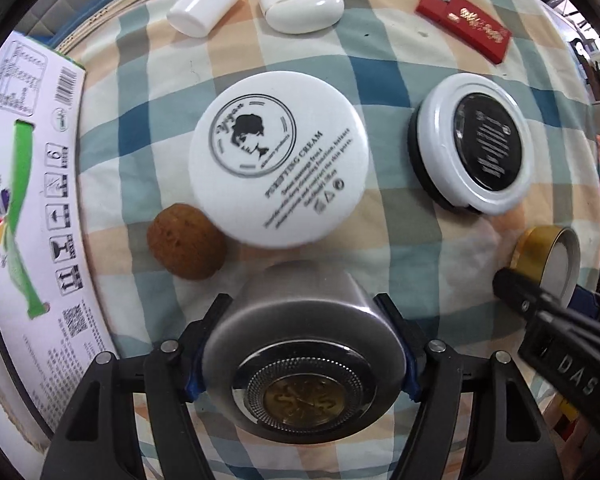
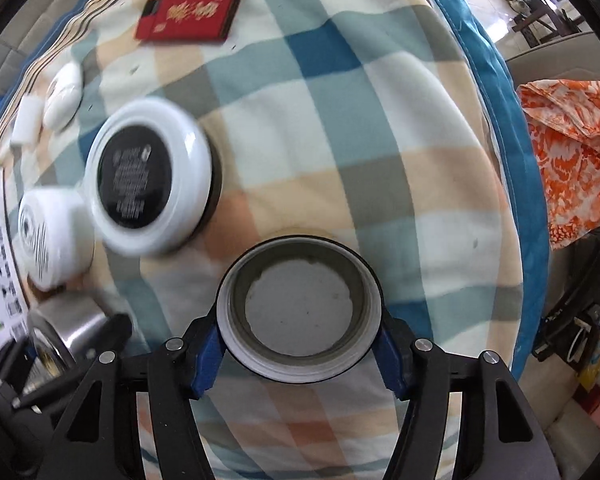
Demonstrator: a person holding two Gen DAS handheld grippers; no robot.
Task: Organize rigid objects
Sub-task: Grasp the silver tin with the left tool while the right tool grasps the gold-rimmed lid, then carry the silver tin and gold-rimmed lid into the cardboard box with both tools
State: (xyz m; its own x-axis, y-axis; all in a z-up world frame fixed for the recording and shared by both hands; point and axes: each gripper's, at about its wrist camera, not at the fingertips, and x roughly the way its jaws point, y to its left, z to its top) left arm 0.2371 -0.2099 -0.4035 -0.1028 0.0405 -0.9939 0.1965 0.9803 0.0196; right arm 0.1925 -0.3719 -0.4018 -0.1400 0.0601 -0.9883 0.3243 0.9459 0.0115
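A checked cloth [image 1: 100, 184], printed carton [image 1: 24, 200] and orange fabric [image 2: 572, 152].

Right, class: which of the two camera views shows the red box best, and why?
The left wrist view shows the red box best: sharp, with its gold lettering and dark end clear. The right wrist view shows the same box near the top edge, whole but slightly blurred, lettering less crisp.

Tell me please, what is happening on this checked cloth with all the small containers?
A person is sorting small hard items with two handheld grippers. The left gripper has its jaws on a silver metal container. The right gripper has its jaws around a gold lid lying inner side up. A white cream jar, a black-and-white jar and a red box lie on the cloth.
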